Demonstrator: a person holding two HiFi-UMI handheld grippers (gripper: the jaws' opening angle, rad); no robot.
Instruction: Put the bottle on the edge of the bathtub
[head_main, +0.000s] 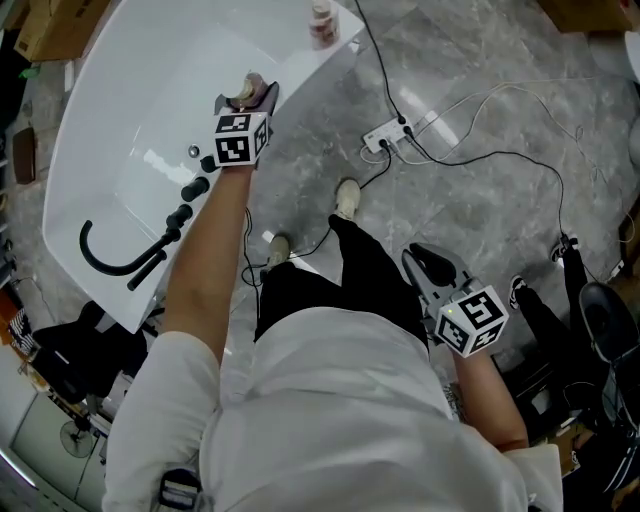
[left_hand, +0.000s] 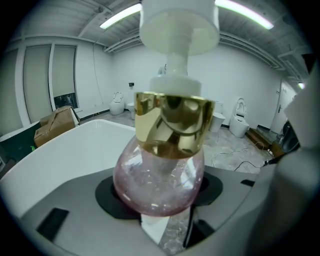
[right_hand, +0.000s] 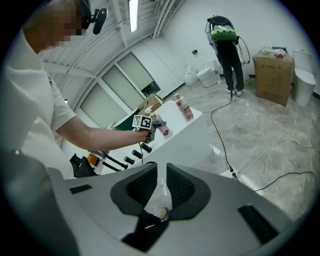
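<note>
A round pink glass bottle (left_hand: 159, 181) with a gold collar and a white pump sits between the jaws of my left gripper (left_hand: 160, 202), which is shut on its body. In the head view the left gripper (head_main: 248, 98) holds the bottle (head_main: 242, 95) over the right rim of the white bathtub (head_main: 300, 68). The right gripper view shows that arm and the bottle (right_hand: 163, 131) beside the tub's edge (right_hand: 187, 131). My right gripper (head_main: 424, 262) hangs low at the right over the floor, its pads (right_hand: 185, 186) close together with nothing between them.
A second pink bottle (head_main: 321, 22) stands on the tub's far rim. Black tap knobs (head_main: 194, 188) and a black hose (head_main: 120, 262) sit at the tub's near end. A power strip (head_main: 385, 134) and cables lie on the marble floor. Another person (right_hand: 228, 47) stands by a cardboard box (right_hand: 272, 67).
</note>
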